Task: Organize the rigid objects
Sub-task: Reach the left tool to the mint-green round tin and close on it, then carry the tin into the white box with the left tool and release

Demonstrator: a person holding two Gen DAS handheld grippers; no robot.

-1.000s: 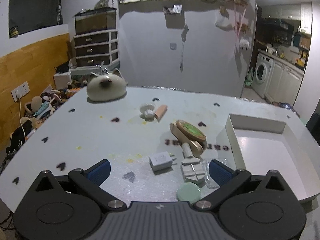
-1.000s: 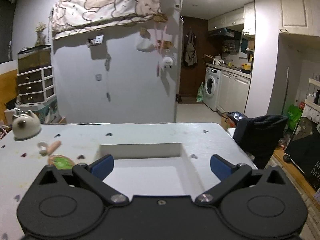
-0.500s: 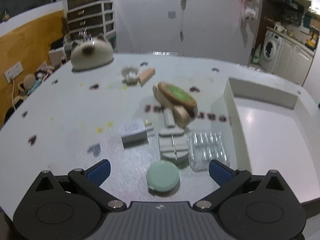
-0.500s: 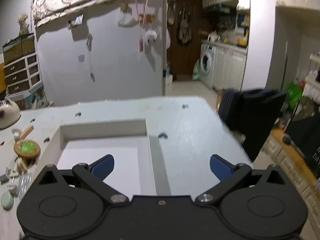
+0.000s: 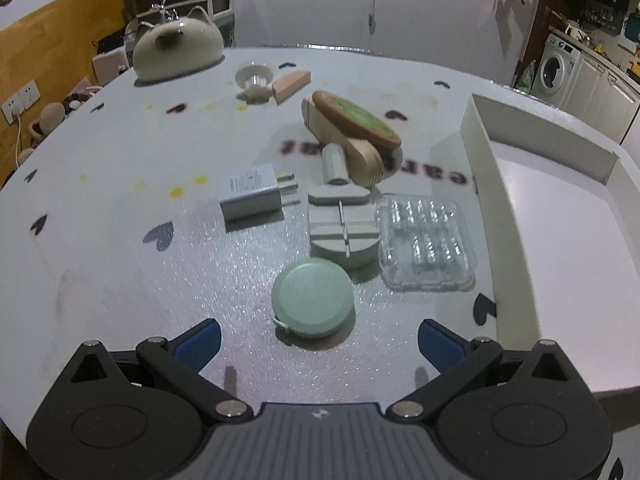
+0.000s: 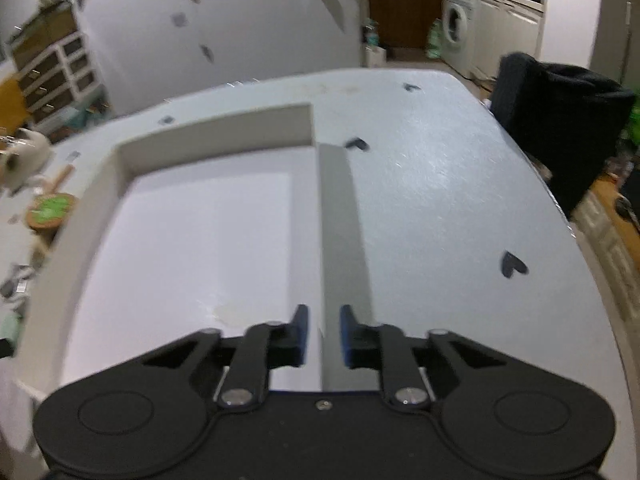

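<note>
Down over the tabletop [image 5: 120, 240], the left gripper [image 5: 319, 342] spreads its blue pads wide, empty, a round mint-green case [image 5: 313, 298] lying just ahead between them. Beyond lie a grey charger [image 5: 252, 196], a clear blister pack [image 5: 426, 242] and a wooden roller [image 5: 352, 136]; mirrored lettering on the tabletop is unreadable. In the right wrist view, the right gripper [image 6: 323, 334] is closing astride the white tray's [image 6: 344, 208] right wall, a narrow gap remaining, pads apparently not pressing. A washing machine [image 6: 456, 20] stands behind.
</note>
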